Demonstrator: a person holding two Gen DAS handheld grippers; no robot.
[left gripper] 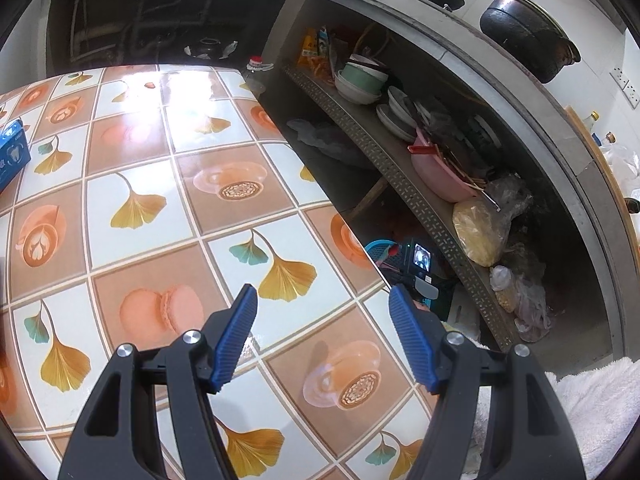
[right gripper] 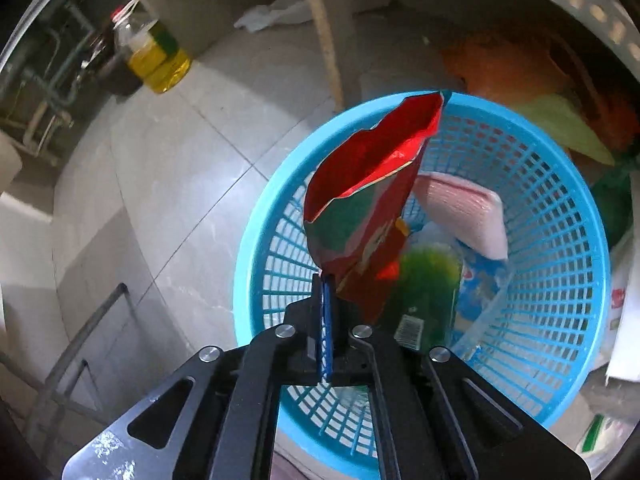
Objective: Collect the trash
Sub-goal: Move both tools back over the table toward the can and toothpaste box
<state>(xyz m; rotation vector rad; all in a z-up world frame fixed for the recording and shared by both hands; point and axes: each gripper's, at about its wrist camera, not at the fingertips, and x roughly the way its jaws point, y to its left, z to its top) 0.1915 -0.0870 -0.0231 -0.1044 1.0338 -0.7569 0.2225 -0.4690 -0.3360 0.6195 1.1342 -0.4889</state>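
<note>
In the right wrist view my right gripper point(right gripper: 326, 280) is shut on the lower corner of a red foil snack wrapper point(right gripper: 372, 184), which stands up over a blue plastic mesh basket point(right gripper: 560, 200) on the floor. Inside the basket lie a green bottle point(right gripper: 428, 280), a pink packet point(right gripper: 468, 208) and a blue-and-white wrapper point(right gripper: 480, 280). In the left wrist view my left gripper point(left gripper: 324, 300) is open and empty, just above the patterned table point(left gripper: 160, 200) near its right edge. The basket's rim point(left gripper: 376, 246) shows below that table edge.
A blue box point(left gripper: 12, 152) sits at the table's far left. Shelves with bowls point(left gripper: 360, 78), plates and bags run along the right. A black pot point(left gripper: 528, 36) stands on the counter. An oil bottle point(right gripper: 156, 56) stands on the tiled floor left of the basket, and a wooden pole point(right gripper: 324, 36) rises behind it.
</note>
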